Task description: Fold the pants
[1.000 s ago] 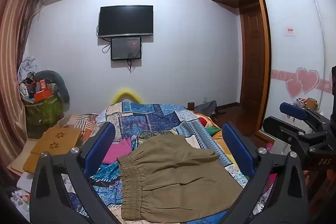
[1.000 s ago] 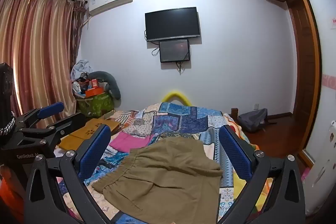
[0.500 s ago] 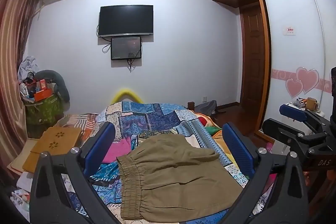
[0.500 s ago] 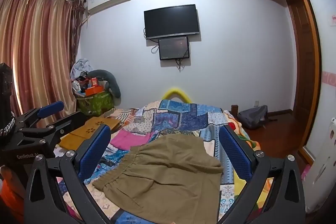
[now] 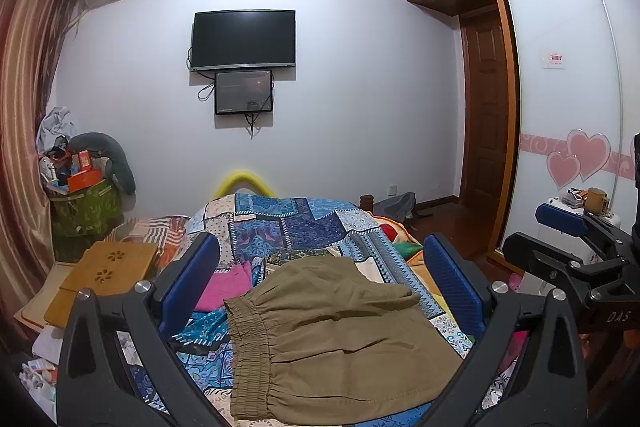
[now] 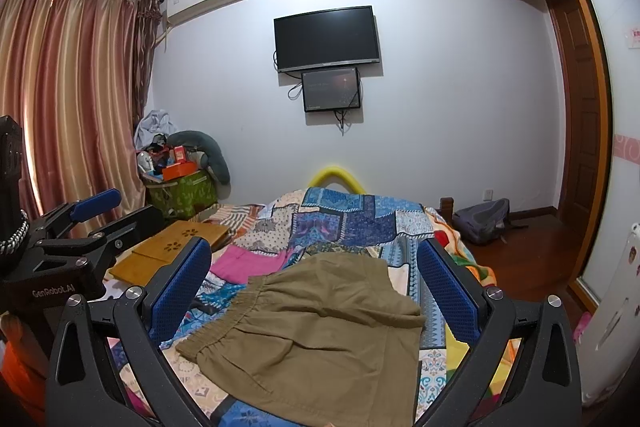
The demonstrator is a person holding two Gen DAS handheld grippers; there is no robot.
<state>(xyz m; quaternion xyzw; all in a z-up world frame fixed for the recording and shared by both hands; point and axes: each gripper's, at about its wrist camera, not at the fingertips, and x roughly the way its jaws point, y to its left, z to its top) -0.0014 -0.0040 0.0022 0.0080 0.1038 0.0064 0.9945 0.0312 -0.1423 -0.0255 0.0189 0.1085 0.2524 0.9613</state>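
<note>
Olive-brown pants (image 5: 332, 343) lie folded flat on a patchwork bedspread (image 5: 296, 223), elastic waistband to the left. My left gripper (image 5: 320, 287) hovers above them, open, blue pads wide apart and holding nothing. In the right wrist view the same pants (image 6: 320, 331) lie under my right gripper (image 6: 316, 291), also open and empty. Each gripper shows in the other's view: the right gripper (image 5: 568, 239) at the right edge, the left gripper (image 6: 84, 223) at the left edge.
A pink cloth (image 6: 248, 263) lies on the bed left of the pants. A wooden lap desk (image 5: 104, 267) sits at the bed's left side. A green bin with clutter (image 6: 180, 187) stands by the curtains. A grey backpack (image 6: 480, 215) is on the floor near the wardrobe (image 5: 560, 107).
The right wrist view has tipped down and drawn slightly closer over the pants. The left gripper has barely moved. Both stay open.
</note>
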